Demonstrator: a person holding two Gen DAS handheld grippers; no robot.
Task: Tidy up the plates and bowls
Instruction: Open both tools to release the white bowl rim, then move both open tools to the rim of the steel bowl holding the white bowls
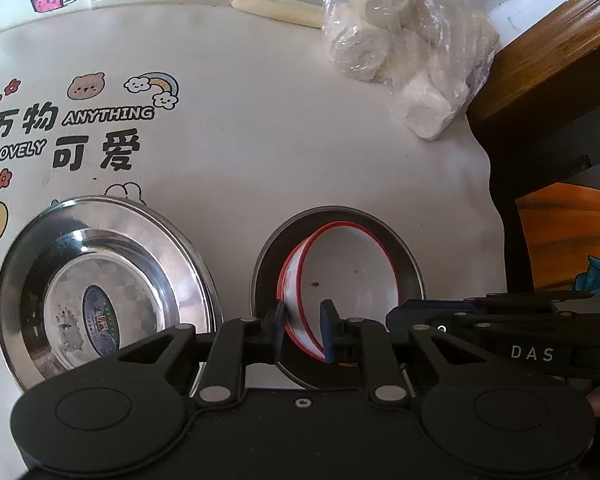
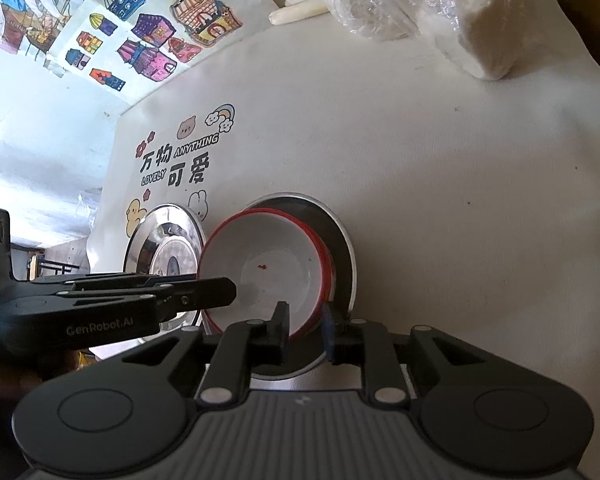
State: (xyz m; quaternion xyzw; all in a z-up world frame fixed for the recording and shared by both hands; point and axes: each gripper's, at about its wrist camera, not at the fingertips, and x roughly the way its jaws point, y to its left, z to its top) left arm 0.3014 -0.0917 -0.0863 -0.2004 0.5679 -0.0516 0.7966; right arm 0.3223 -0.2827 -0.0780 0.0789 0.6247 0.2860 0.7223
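A white bowl with a red rim [image 1: 340, 272] sits tilted inside a dark steel plate [image 1: 410, 268] on the white tablecloth. My left gripper [image 1: 302, 326] is shut on the bowl's near-left rim, one finger inside and one outside. My right gripper [image 2: 306, 322] is shut on the same bowl [image 2: 272, 268] at its near-right rim, over the steel plate [image 2: 342, 248]. The right gripper also shows at the right of the left wrist view [image 1: 500, 320]. A second shiny steel plate [image 1: 100, 280] lies empty to the left, also seen in the right wrist view [image 2: 164, 244].
A plastic bag of white rolls [image 1: 404, 52] lies at the table's far right. A pale roll [image 1: 280, 10] lies at the back by a wall with coloured drawings [image 2: 148, 36]. The table's right edge [image 1: 488, 184] drops beside dark wooden furniture [image 1: 552, 60].
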